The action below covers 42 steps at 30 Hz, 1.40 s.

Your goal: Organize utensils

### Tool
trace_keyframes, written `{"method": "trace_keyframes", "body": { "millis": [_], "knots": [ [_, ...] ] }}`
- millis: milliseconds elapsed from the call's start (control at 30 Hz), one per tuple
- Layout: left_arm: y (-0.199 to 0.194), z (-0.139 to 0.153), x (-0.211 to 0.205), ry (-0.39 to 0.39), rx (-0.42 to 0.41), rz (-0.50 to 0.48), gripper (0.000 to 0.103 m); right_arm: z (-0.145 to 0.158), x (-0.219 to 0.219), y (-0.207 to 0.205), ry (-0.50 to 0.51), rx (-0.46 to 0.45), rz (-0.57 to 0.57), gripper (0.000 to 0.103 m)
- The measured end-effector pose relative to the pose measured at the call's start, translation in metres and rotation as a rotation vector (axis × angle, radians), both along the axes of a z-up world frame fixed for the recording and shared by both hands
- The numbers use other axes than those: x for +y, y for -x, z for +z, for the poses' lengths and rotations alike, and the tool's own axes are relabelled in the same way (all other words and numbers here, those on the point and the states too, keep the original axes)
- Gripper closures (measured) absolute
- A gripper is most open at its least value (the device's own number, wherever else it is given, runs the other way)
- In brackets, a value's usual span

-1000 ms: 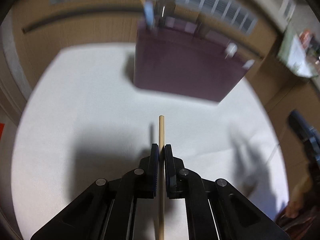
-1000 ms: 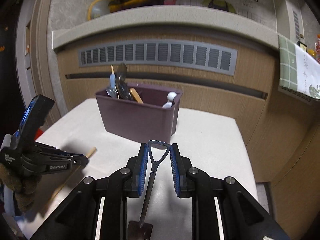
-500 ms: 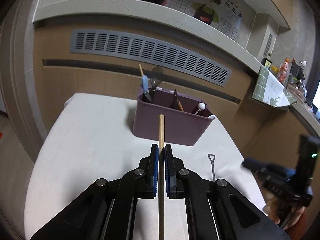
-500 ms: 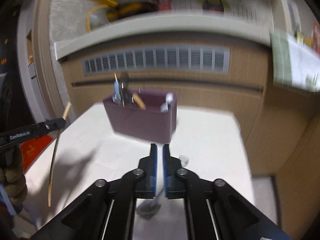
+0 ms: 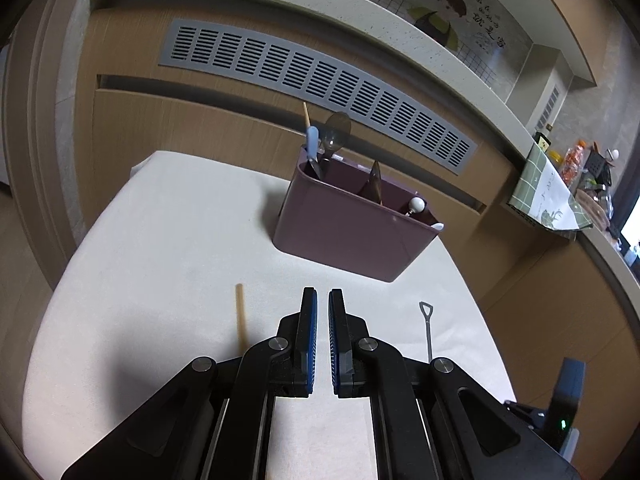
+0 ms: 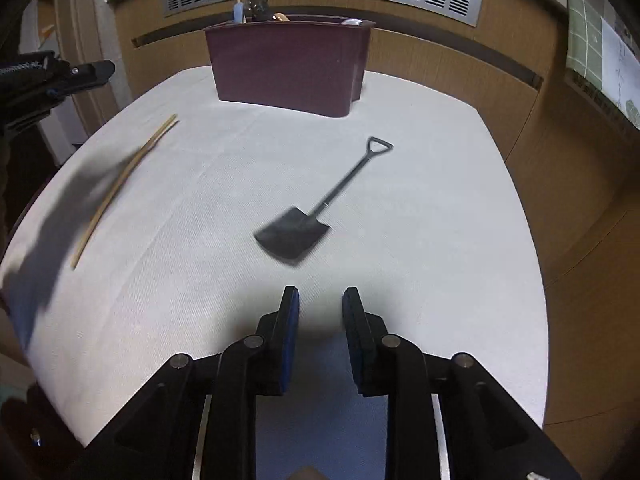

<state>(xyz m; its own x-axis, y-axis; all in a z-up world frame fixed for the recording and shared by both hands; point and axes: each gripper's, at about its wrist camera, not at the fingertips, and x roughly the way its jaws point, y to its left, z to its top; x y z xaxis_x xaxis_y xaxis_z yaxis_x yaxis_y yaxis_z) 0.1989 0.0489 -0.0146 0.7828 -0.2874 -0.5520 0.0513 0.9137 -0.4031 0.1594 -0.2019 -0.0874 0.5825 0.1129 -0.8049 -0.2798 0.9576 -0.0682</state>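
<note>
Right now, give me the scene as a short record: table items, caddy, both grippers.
surface: white table
caddy: purple, far side of table, upright, utensils standing in it
chopstick: wooden, flat on table, left side
shovel spoon: black, flat on table, centre, handle toward caddy
left gripper: shut, nothing between the pads
right gripper: jaws opening, nothing between them, above the table near the shovel spoon
</note>
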Motion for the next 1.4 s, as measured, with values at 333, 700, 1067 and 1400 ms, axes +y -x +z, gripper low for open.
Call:
{"method": "trace_keyframes", "body": {
  "millis": [333, 700, 1067, 1400],
  "knots": [
    [0.005, -0.019, 0.031, 0.047, 0.041, 0.072, 0.097, -0.003, 0.035, -0.03, -0.046, -0.011, -0.162, 0.046],
    [0.012, -0.05, 0.054, 0.057, 0.132, 0.164, 0.091, 0.03, 0.008, -0.018, 0.042, -0.233, -0.222, 0.075],
    [0.0, -0.059, 0.034, 0.035, 0.221, 0.082, 0.091, 0.097, -0.015, -0.01, 0.002, -0.426, -0.152, 0.085],
    [-0.04, -0.072, 0.021, -0.125, 0.357, 0.036, 0.091, 0.108, -0.015, -0.025, -0.083, -0.413, -0.071, 0.103]
  ]
}}
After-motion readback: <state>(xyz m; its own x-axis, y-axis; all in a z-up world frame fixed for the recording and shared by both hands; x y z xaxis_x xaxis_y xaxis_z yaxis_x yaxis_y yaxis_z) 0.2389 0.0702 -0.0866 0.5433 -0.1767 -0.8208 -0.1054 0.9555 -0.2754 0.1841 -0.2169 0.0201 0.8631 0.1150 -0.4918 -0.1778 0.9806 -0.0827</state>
